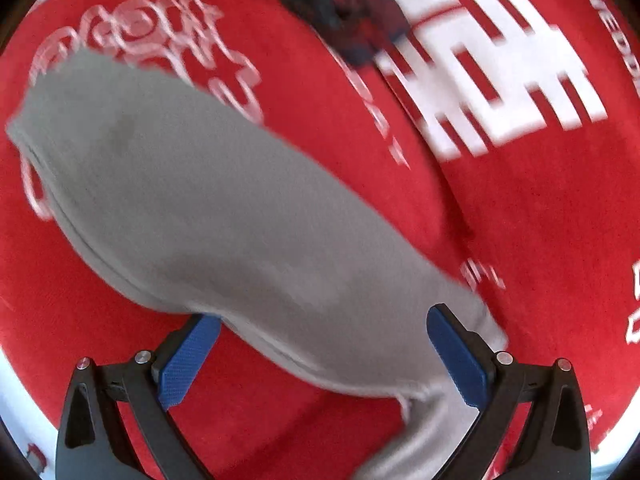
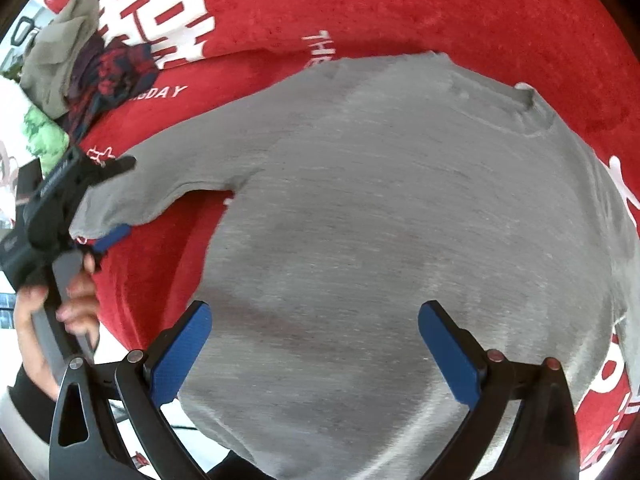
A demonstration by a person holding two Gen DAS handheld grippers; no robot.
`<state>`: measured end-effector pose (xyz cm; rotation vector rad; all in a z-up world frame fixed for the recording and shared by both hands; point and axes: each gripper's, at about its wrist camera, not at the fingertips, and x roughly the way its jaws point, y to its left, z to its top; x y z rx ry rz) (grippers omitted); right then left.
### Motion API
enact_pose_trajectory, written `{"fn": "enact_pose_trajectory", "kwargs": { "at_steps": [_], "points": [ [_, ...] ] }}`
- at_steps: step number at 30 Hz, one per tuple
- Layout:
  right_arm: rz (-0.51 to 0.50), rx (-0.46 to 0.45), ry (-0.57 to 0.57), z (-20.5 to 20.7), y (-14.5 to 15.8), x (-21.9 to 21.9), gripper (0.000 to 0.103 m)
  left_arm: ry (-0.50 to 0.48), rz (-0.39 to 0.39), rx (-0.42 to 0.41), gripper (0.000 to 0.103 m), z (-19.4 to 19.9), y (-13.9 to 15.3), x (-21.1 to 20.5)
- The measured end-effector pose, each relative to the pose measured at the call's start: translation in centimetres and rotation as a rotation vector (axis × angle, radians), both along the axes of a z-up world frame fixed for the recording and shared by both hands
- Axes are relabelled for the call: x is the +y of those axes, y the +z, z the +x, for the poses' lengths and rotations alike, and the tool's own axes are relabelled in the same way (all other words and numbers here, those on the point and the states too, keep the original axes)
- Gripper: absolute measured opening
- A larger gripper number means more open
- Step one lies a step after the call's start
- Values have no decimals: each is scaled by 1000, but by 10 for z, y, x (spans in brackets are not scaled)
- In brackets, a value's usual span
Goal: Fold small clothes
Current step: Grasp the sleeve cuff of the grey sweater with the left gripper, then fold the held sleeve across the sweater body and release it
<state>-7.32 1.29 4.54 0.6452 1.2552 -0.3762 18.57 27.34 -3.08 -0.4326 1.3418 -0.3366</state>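
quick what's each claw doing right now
Left claw: open, fingers either side of the grey shirt sleeve, not clamped.
Right claw: open over the shirt body, holding nothing.

Plush red blanket [image 2: 400, 8] with bold white lettering, spread flat; green-and-white patterned fabric [image 2: 44, 136] at its far left edge.

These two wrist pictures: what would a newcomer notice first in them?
First the grey shirt, spread flat over the red blanket with its big white characters. Next, the left hand-held gripper, open around the end of the shirt's sleeve at the left of the right wrist view; the right hand-held gripper hangs open over the shirt's body. A pile of dark and olive clothes lies at the upper left.
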Motion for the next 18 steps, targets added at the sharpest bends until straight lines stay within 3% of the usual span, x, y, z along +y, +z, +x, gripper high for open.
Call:
{"fn": "enact_pose_trajectory", "kwargs": {
  "at_steps": [5, 8, 9, 11, 15, 18],
  "points": [
    [13, 3, 3, 1, -2, 7, 103, 104, 61, -60, 101, 26, 6, 50],
    [20, 8, 9, 2, -6, 12, 103, 114, 106, -70, 64, 31, 2, 56],
    [20, 9, 11, 3, -7, 14, 103, 106, 107, -80, 40, 31, 3, 60],
    [23, 11, 15, 4, -8, 16, 103, 54, 41, -71, 6, 36, -2, 62],
    [29, 5, 18, 4, -7, 19, 103, 19, 0, -104, 6, 32, 9, 61],
    [16, -19, 20, 0, -2, 18, 103, -66, -55, -162, 6, 27, 33, 33]
  ]
}}
